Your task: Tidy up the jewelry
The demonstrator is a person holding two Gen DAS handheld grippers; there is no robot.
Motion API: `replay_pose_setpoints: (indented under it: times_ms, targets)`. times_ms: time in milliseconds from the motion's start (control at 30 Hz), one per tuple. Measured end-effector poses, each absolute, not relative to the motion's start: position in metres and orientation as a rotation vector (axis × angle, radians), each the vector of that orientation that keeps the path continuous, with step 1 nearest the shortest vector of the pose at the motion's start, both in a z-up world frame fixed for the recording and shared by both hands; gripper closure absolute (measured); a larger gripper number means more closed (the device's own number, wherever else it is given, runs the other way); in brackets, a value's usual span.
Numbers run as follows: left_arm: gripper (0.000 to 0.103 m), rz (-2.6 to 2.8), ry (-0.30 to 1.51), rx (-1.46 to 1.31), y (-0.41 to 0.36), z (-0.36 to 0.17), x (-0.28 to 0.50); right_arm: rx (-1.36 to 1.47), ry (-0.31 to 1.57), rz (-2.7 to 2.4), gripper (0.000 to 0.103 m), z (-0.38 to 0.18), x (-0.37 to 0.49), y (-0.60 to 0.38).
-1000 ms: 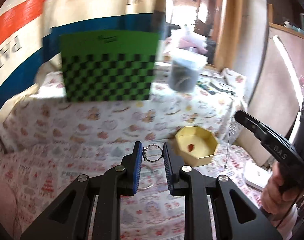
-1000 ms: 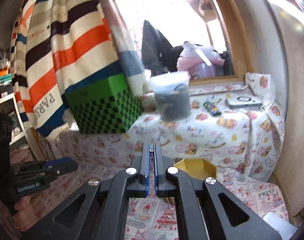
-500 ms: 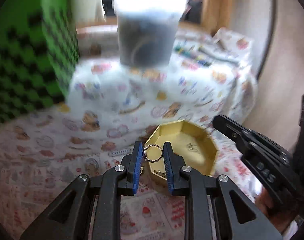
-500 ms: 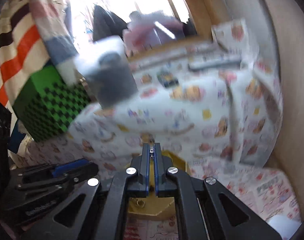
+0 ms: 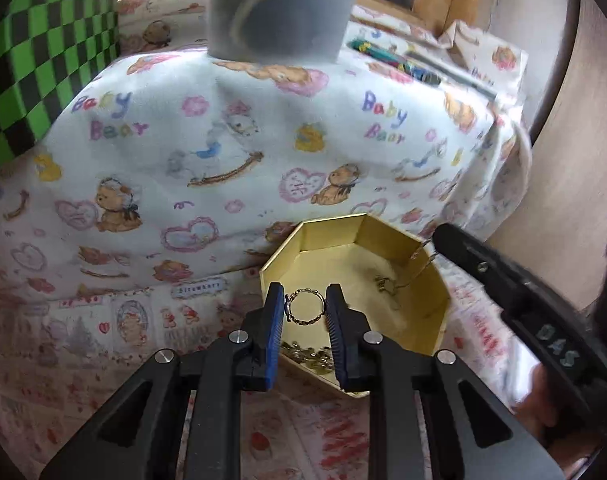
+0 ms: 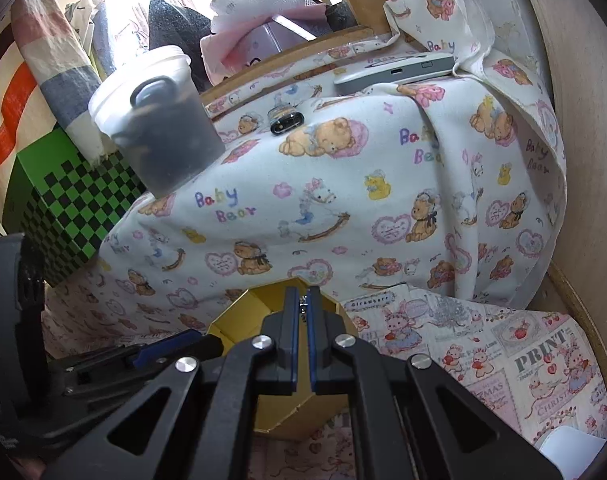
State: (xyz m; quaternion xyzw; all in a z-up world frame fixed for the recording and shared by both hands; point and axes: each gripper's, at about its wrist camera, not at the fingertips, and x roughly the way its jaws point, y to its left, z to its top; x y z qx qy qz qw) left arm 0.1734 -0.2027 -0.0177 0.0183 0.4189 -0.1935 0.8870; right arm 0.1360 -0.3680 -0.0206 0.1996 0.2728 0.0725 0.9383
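My left gripper [image 5: 305, 308] is shut on a small beaded bracelet ring [image 5: 305, 306] and holds it over the near side of a gold octagonal box [image 5: 383, 240]. The box holds a heap of gold jewelry [image 5: 309, 354] at its near wall. My right gripper [image 6: 302, 308] is shut on a thin chain [image 6: 302, 303], which hangs from its tip [image 5: 439, 236] into the box [image 5: 387, 284]. In the right wrist view the box [image 6: 239, 320] lies under both grippers, with the left gripper [image 6: 175, 350] reaching in from the left.
A raised ledge draped in a Baby Bear cloth [image 5: 231, 140] stands right behind the box. On it sit a translucent tub [image 6: 159, 120], a lighter [image 6: 286, 121] and a grey device [image 6: 395, 68]. A green checkered box [image 6: 71, 200] stands at the left.
Both grippers have moved forward and down to the gold box. The bracelet ring now hangs over the box's inside, and the chain's lower end lies in the box.
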Motion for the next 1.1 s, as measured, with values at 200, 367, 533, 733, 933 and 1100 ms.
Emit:
replay_pose_setpoints:
  times_ms: [200,367,533,733,933,1100]
  targets:
    - [0.083,-0.41,0.898,0.02,-0.206,-0.027,0.179,0.412,0.571,0.167,0.099,-0.022,0.137,-0.365]
    - [0.08,-0.413,0.854,0.045,-0.2,-0.017,0.166,0.415,0.565,0.178,0.099,-0.02,0.135,-0.363]
    - [0.067,-0.37,0.762,0.082,-0.181,0.004,0.145,0.387,0.557,0.192,0.098,-0.015,0.129,-0.356]
    - [0.053,-0.317,0.633,0.081,-0.14,0.036,0.11,0.336,0.525,0.204,0.086,-0.005,0.119,-0.341]
    - [0.029,-0.267,0.482,0.128,-0.113,0.058,0.076,0.28,0.469,0.224,0.074,0.009,0.094,-0.321]
    - [0.02,-0.229,0.426,0.07,-0.088,0.066,0.063,0.257,0.446,0.241,0.065,0.012,0.081,-0.308]
